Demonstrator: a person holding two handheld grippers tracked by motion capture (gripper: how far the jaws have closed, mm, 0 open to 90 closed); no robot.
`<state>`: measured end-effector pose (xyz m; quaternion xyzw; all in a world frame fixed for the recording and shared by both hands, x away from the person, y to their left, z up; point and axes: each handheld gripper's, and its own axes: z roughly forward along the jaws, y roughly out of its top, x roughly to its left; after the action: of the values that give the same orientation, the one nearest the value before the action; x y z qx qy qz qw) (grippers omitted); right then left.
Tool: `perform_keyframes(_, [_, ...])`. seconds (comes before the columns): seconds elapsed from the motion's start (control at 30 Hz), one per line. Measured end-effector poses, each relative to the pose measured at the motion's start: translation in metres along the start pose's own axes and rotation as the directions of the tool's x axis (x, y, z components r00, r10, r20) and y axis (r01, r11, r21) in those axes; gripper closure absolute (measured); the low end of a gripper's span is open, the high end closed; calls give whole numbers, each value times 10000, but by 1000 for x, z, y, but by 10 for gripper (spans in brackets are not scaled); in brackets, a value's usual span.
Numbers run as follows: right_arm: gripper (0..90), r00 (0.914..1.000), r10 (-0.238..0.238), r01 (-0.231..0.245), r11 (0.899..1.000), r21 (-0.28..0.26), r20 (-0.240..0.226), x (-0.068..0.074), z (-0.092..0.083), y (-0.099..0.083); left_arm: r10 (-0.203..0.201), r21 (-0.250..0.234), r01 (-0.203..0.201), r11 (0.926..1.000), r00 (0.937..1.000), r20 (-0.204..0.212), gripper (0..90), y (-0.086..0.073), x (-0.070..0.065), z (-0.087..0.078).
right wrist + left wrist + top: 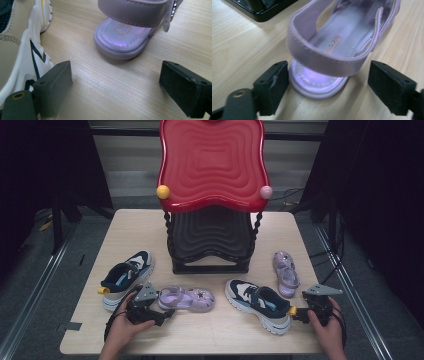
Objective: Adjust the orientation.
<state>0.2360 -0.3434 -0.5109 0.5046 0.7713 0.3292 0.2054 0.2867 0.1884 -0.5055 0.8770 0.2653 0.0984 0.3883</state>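
Note:
Two lilac sandals and two navy-and-white sneakers lie on the wooden table (210,335). My left gripper (166,311) stands open around the heel end of the near sandal (187,298). In the left gripper view the heel strap and sole of that sandal (324,60) sit between the two black pads (272,86), with gaps on both sides. My right gripper (307,302) is open at the front right. Ahead of the right gripper (115,87) bare wood leads to the heel of the second sandal (122,37), with the right sneaker (22,50) at its left jaw.
A two-tier rack with a red top shelf (212,160) and a black lower shelf (210,235) stands at the table's middle back. The left sneaker (125,277) lies at the front left, the right sneaker (257,302) at the front right, and the second sandal (286,272) beside the rack.

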Motion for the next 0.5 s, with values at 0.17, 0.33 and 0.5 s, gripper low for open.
perform_keyframes(0.17, [105, 10000, 4, -4, 10000, 1, -3, 0, 0, 0, -56, -48, 56, 10000, 10000, -59, 156, -1, -1, -2])
perform_keyframes(0.33, [105, 10000, -5, 5, 10000, -4, -1, 0, 0, 0, -81, -103, 80, 9999, 9999, -70, 154, 0, -2, 2])
perform_keyframes(0.5, [104, 10000, -13, 13, 10000, -13, -6, 0, 0, 0, 31, 75, -31, 10000, 10000, -21, 153, 3, -1, 7])
